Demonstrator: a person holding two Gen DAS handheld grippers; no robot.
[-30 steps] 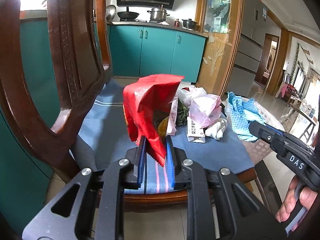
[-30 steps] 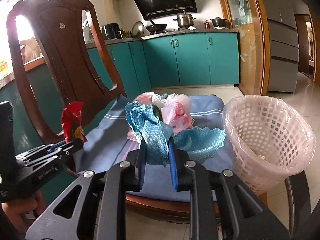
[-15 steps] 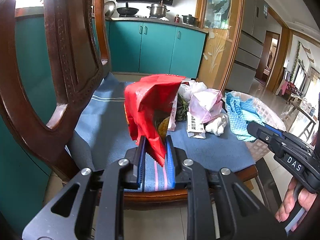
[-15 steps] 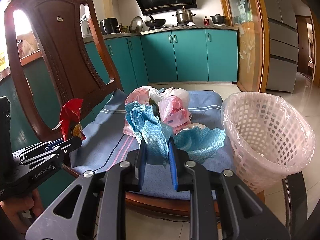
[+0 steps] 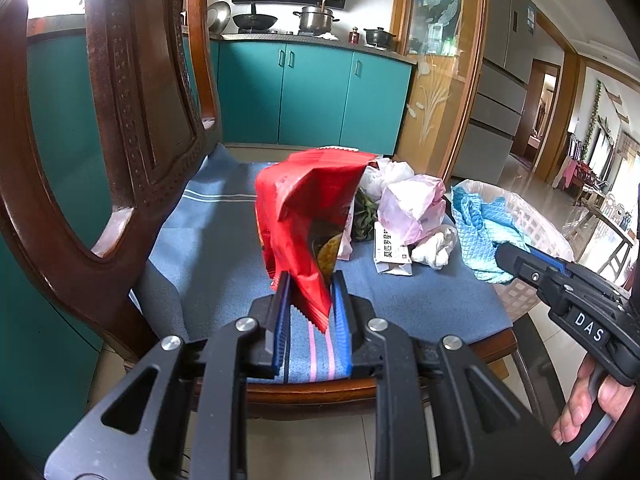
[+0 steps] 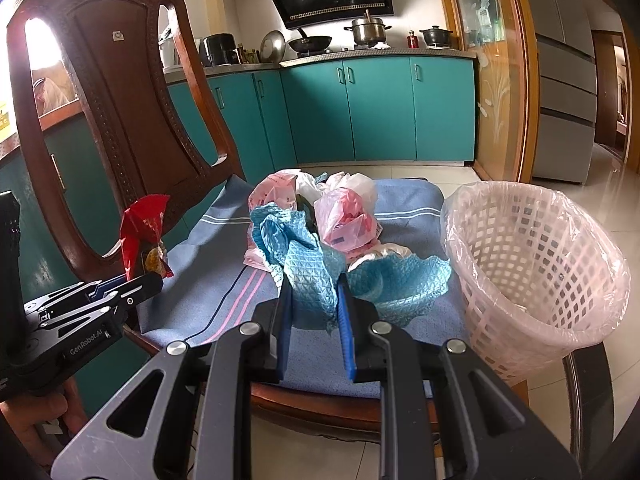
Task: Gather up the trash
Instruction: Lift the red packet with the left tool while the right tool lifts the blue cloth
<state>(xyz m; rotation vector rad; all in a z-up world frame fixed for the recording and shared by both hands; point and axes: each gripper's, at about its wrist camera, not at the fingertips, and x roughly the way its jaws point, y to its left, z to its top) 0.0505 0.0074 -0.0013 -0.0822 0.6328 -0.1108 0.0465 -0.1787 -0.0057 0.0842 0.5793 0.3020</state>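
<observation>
Left wrist view: left gripper still clamps the red wrapper; right gripper keeps gripping the blue cloth, now nearer the basket.

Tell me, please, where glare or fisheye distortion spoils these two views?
Left wrist view: the window is blown out at top left, the chair back bows strongly, and the red wrapper stays fairly sharp. Right wrist view: glare burns through the chair back's slot, the basket stretches sideways, and the blue cloth is crisp.
</observation>
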